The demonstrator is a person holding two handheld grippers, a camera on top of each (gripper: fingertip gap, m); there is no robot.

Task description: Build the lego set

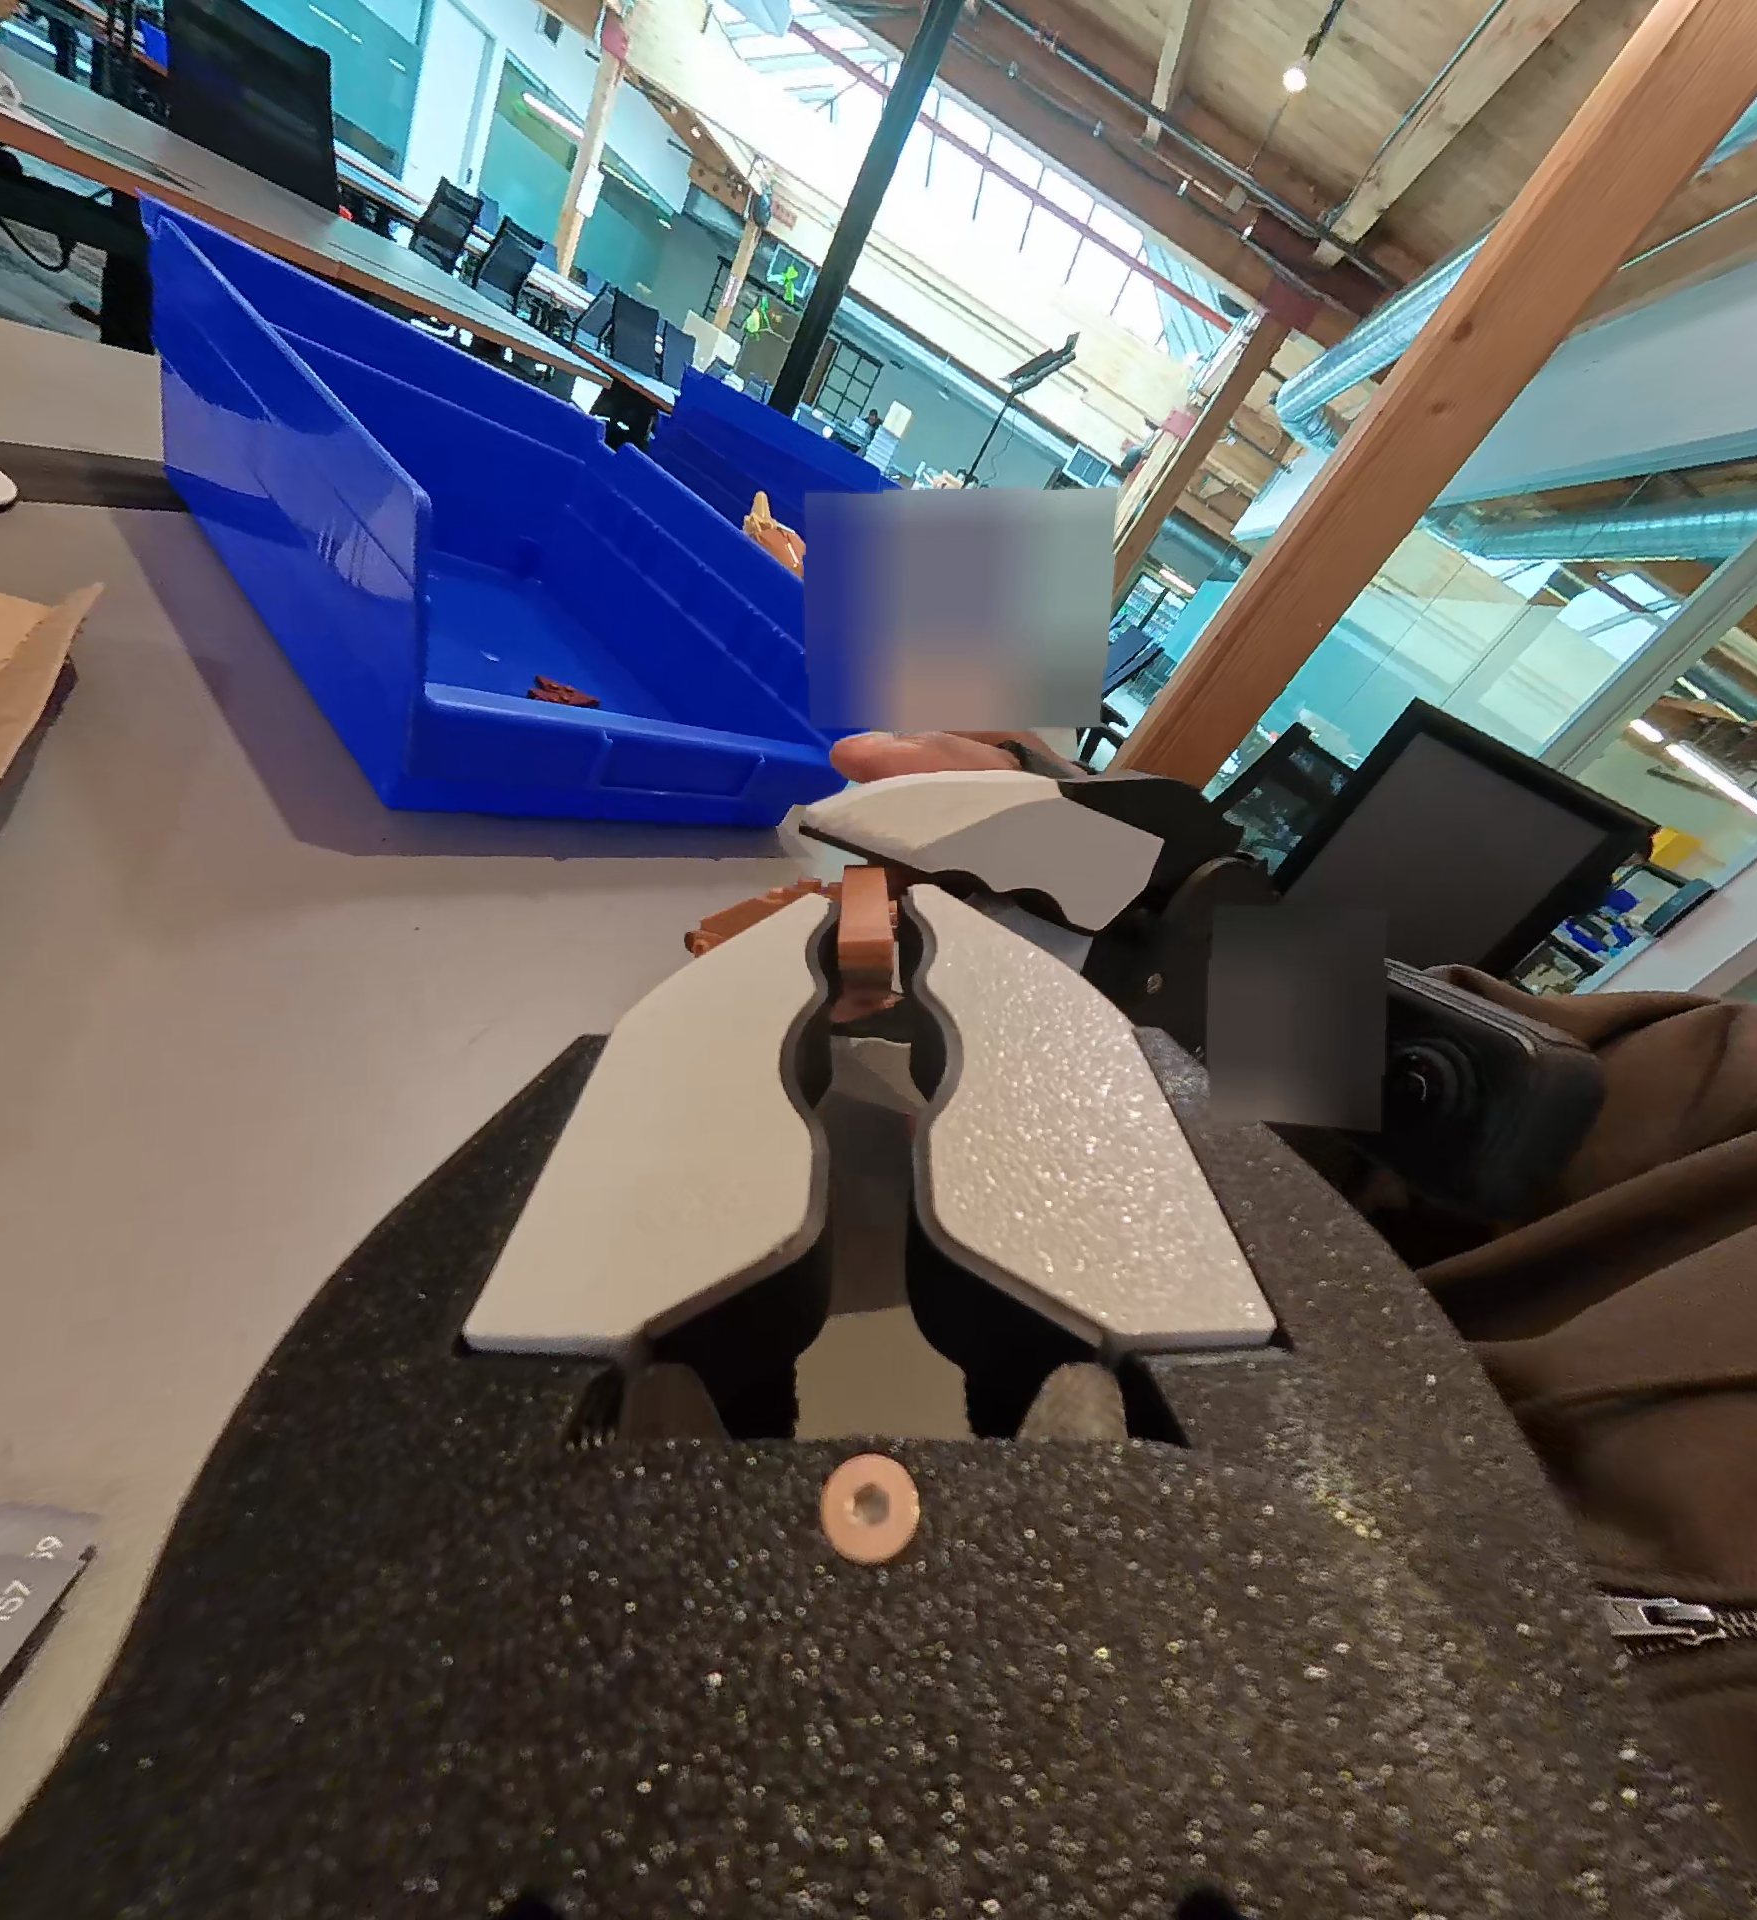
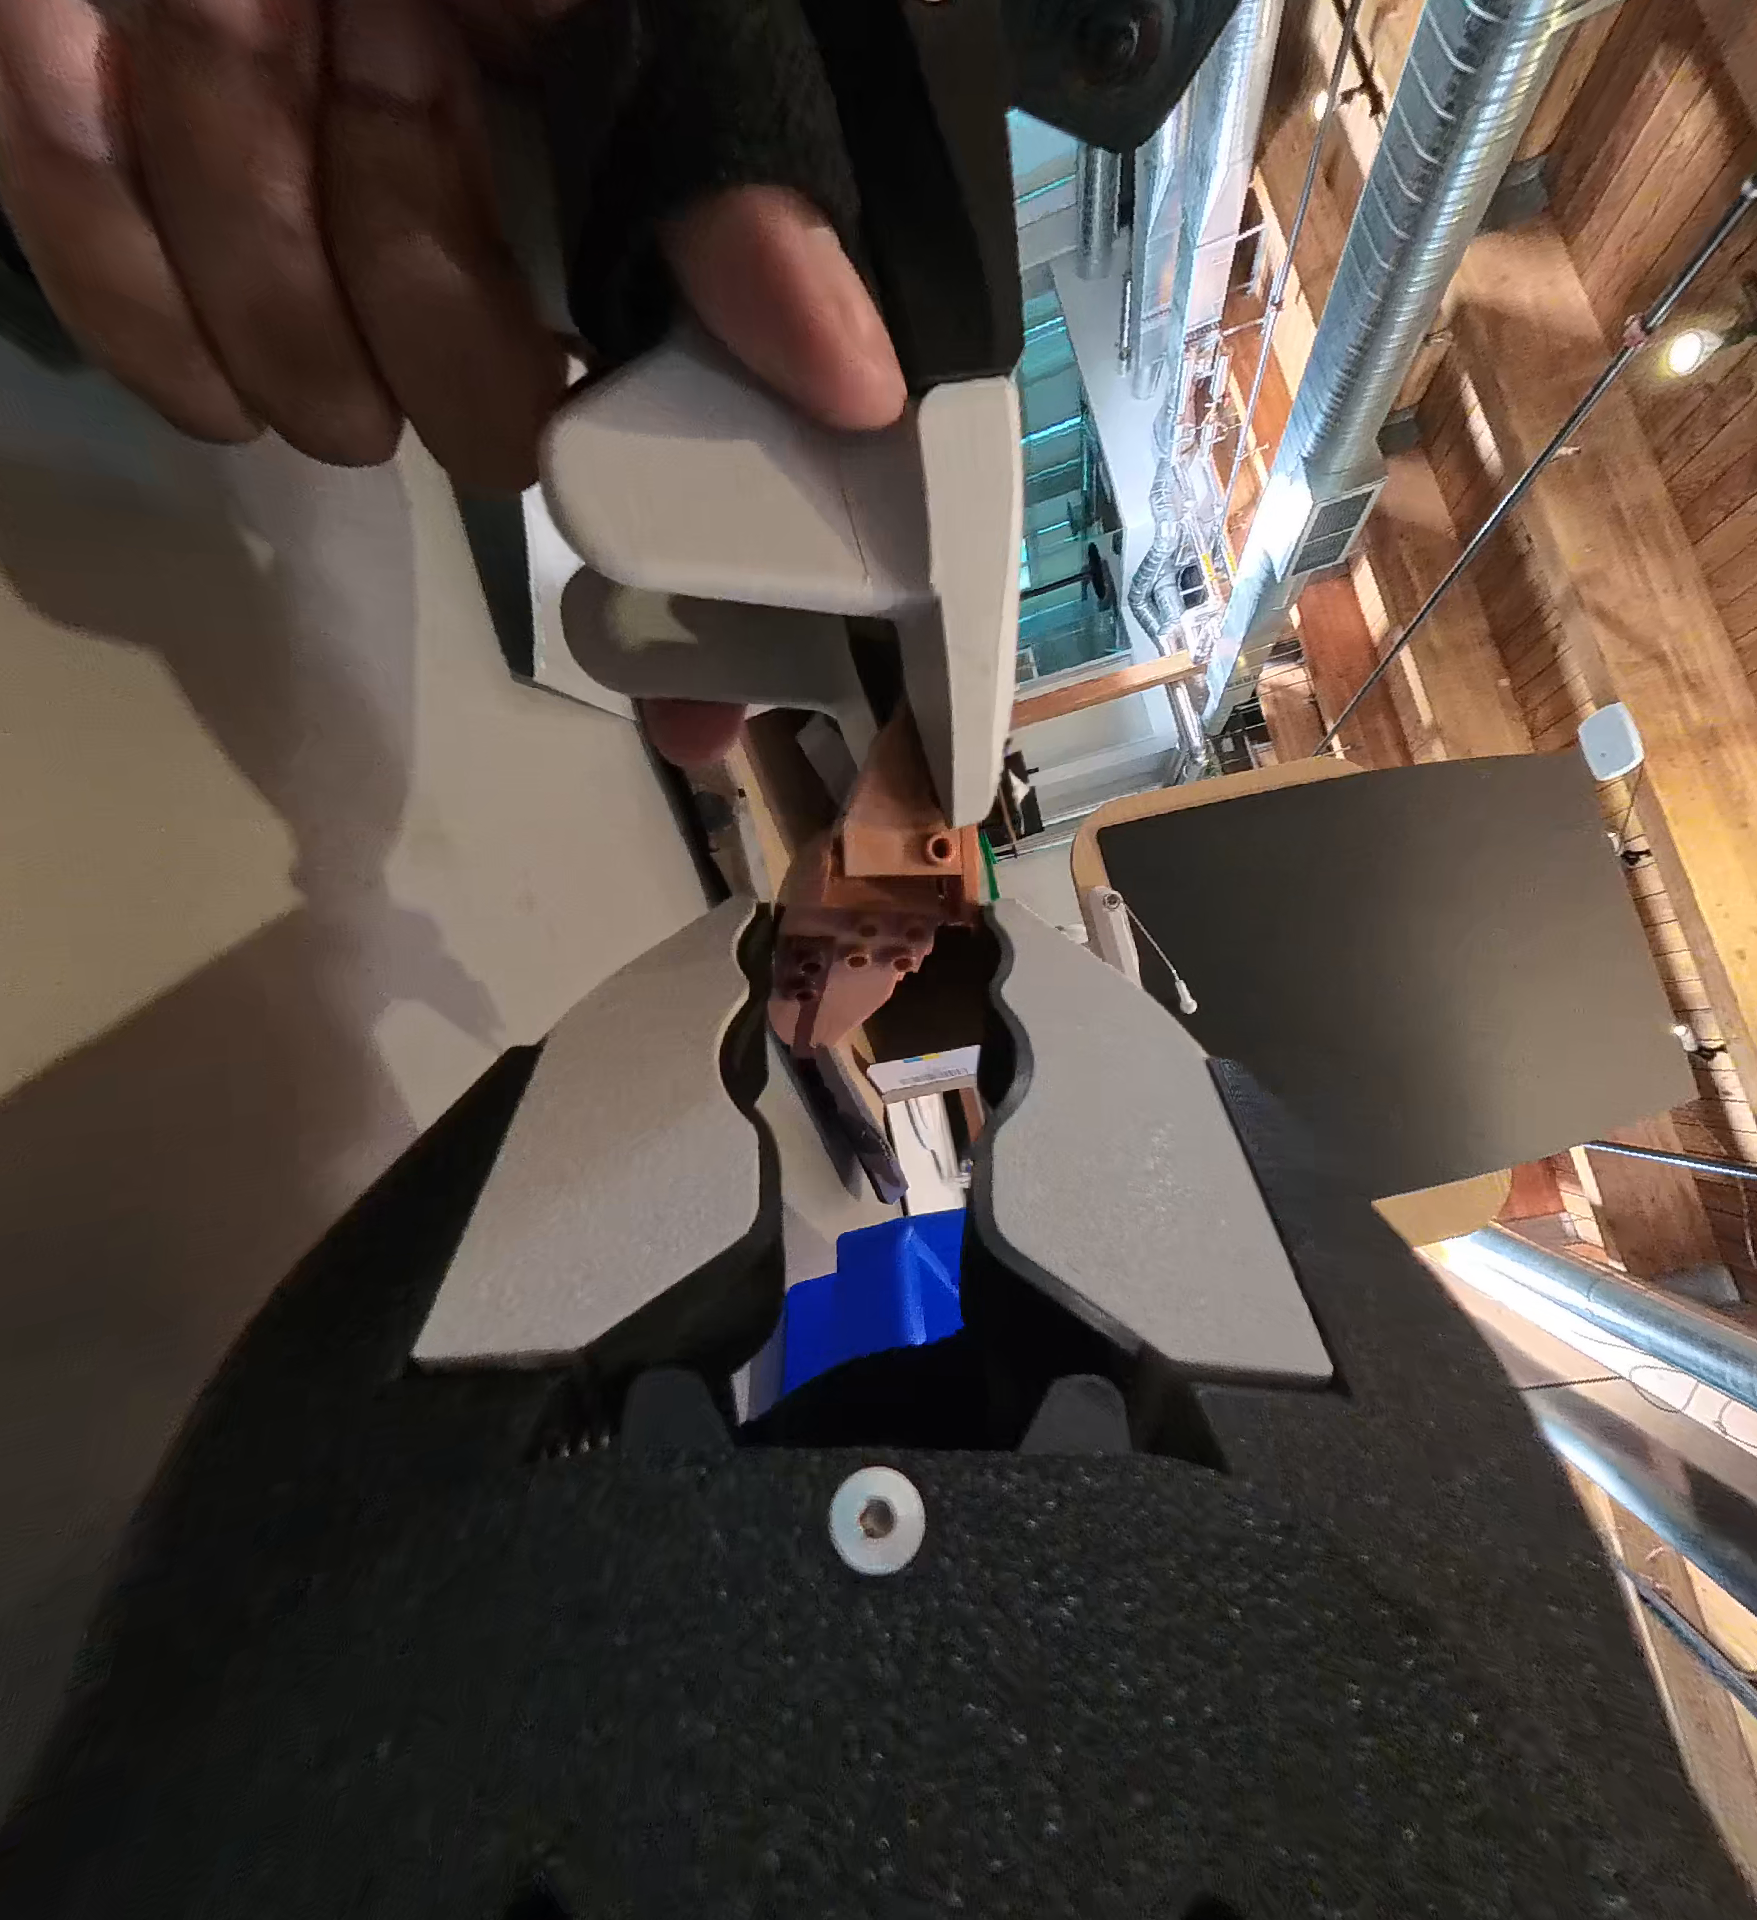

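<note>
Left wrist view: left tongs (image 1: 866, 940), 2 grey fingers nearly together, clamped on 1 brown brick assembly (image 1: 863, 951) standing upright between the tips; more of its studded brown bricks stick out at 10 o'clock from the tips, low over the grey surface (image 1: 282, 987). At 12 o'clock, just beyond, the right tongs (image 1: 858, 847) cross in from 3 o'clock, one grey finger (image 1: 967, 821) lying over the top of the assembly; a fingertip of the person's hand (image 1: 915, 750) rests on it. 2 blue bins on the surface: the near bin (image 1: 417, 582) at 10 o'clock holds 1 small dark red piece (image 1: 562, 691); the far bin (image 1: 749, 447) at 11 o'clock holds 1 tan piece (image 1: 772, 530). 1 dark monitor (image 1: 1456, 862) at 2 o'clock; 1 brown jacket sleeve (image 1: 1632, 1195) at 3 o'clock.

Right wrist view: right tongs (image 2: 879, 925) stand apart. The assembly's dark studded end lies against the left fingertip (image 2: 708, 966); a gap shows at the right one, so no clamp. At 12 o'clock the left tongs' grey fingers grip the lighter brown part; 1 hand (image 2: 334, 229) behind them.
</note>
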